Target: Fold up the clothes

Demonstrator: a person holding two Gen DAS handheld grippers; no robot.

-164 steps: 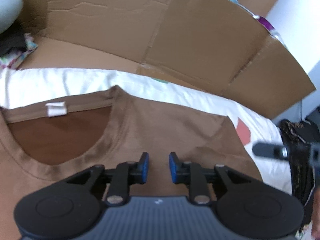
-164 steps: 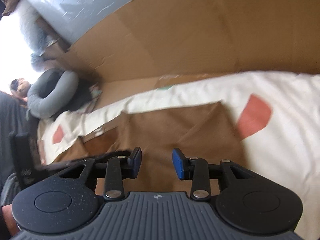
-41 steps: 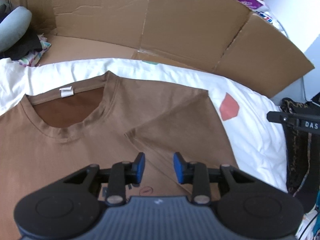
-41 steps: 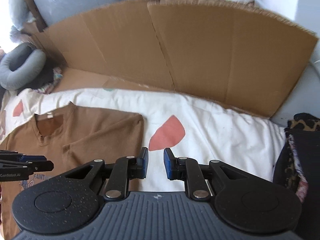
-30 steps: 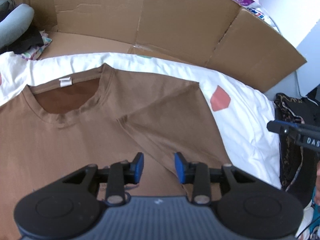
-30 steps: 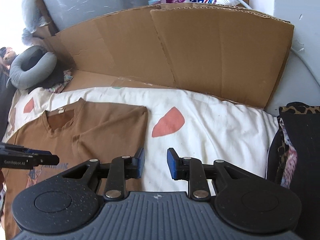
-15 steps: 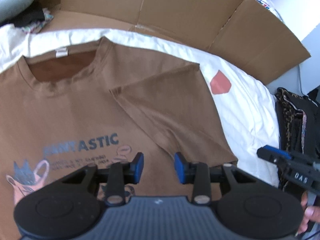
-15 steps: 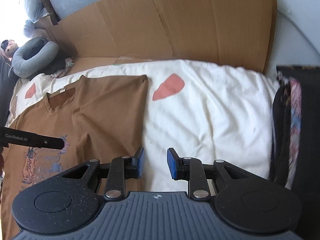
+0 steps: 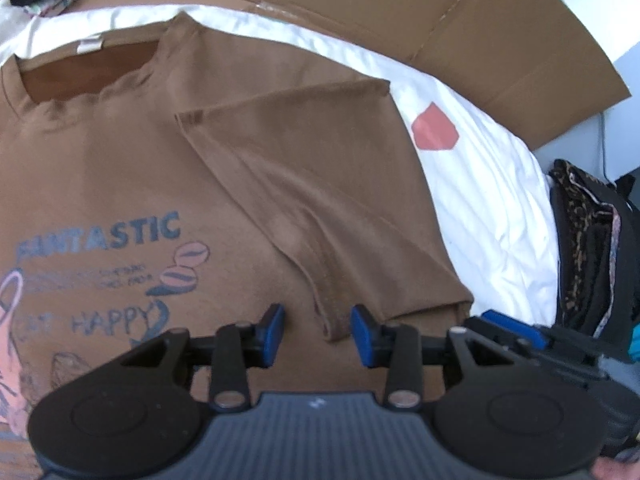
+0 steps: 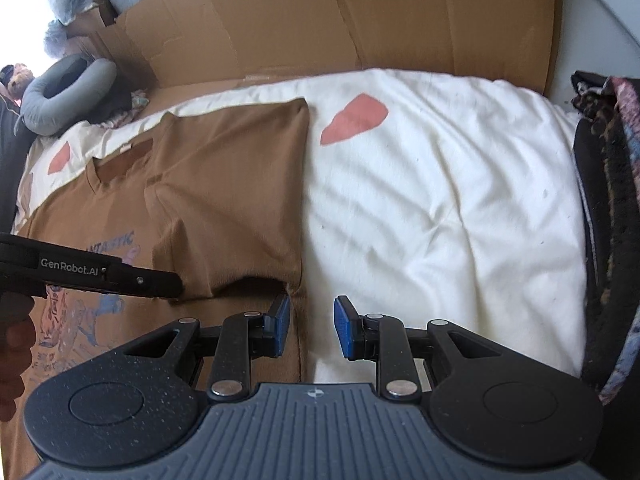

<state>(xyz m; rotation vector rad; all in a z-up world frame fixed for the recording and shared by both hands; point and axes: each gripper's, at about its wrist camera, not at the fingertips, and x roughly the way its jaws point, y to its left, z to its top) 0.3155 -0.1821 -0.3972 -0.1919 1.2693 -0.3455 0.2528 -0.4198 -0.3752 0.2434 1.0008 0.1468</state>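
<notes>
A brown T-shirt [image 9: 120, 168] with a blue "FANTASTIC" print lies face up on a white sheet [image 9: 492, 200]. Its right sleeve [image 9: 320, 184] is folded in over the chest. My left gripper [image 9: 316, 332] hovers low over the sleeve's hem corner. Its jaws are opening, the hem shows in the gap, and the pads do not press on it. In the right wrist view the T-shirt [image 10: 224, 184] fills the left half. My right gripper [image 10: 310, 320] stands open over the shirt's folded right edge, holding nothing. The left gripper [image 10: 120, 276] reaches in from the left.
Cardboard walls [image 10: 320, 20] stand along the back of the sheet [image 10: 440, 200]. A grey neck pillow [image 10: 68, 92] lies at the far left. A dark pile of clothes [image 10: 608, 220] borders the right side. The right gripper [image 9: 508, 328] shows beside the left one.
Both grippers have sunk toward the shirt and drawn back along it, so the print and the sleeve hem are now close below. The left jaws stand slightly wider.
</notes>
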